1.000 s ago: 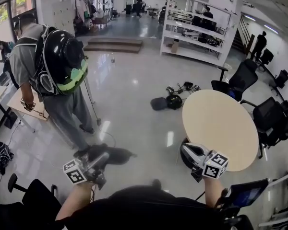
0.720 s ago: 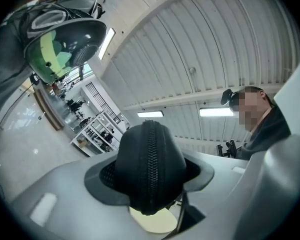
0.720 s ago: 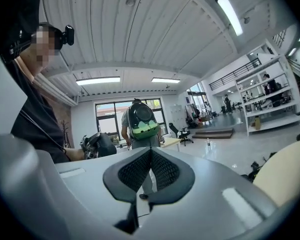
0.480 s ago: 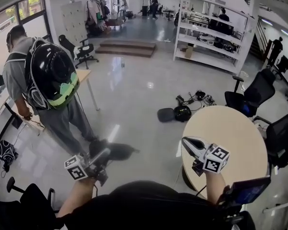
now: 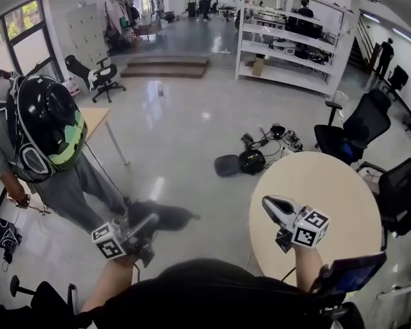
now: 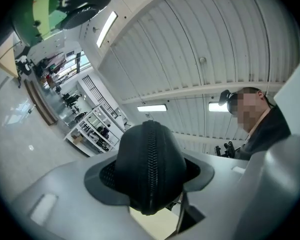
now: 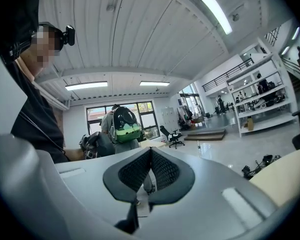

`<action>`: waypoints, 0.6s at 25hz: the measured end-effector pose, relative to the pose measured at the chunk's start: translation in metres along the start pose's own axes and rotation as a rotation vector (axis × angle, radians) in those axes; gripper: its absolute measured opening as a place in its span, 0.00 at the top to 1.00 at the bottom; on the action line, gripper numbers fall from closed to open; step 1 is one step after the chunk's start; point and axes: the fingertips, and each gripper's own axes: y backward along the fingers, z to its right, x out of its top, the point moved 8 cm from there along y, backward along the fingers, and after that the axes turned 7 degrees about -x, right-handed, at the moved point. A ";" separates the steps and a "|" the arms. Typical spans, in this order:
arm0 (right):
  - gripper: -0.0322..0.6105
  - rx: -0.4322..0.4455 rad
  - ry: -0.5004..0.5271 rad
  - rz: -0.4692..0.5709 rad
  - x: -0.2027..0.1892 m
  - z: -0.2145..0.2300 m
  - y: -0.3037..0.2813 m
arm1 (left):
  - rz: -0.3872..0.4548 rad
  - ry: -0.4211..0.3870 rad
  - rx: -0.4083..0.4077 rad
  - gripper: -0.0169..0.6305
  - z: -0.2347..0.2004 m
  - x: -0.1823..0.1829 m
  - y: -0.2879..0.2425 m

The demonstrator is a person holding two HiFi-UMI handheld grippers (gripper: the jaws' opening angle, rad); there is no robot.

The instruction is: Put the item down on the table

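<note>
Pouch (image 6: pixel 149 166), black with a zip, is clamped between my left gripper's (image 5: pixel 149 225) jaws, out over the floor and left of the round counter (image 5: pixel 335 177). My right gripper (image 5: pixel 268 203) hangs above the counter's edge, its jaws pressed together on nothing.

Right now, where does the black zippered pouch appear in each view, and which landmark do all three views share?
Head view: lower left, black zippered pouch at the tip of the left gripper.
Left gripper view: centre, pouch clamped between the jaws.
Right gripper view: left of centre, pouch small, beyond the jaws.
Shared landmark: the black-and-green backpack, seen in all three views.
</note>
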 end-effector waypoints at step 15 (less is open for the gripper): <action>0.93 -0.303 -0.003 0.008 0.027 0.056 -0.155 | -0.090 0.169 -0.296 0.57 -0.260 0.075 -0.091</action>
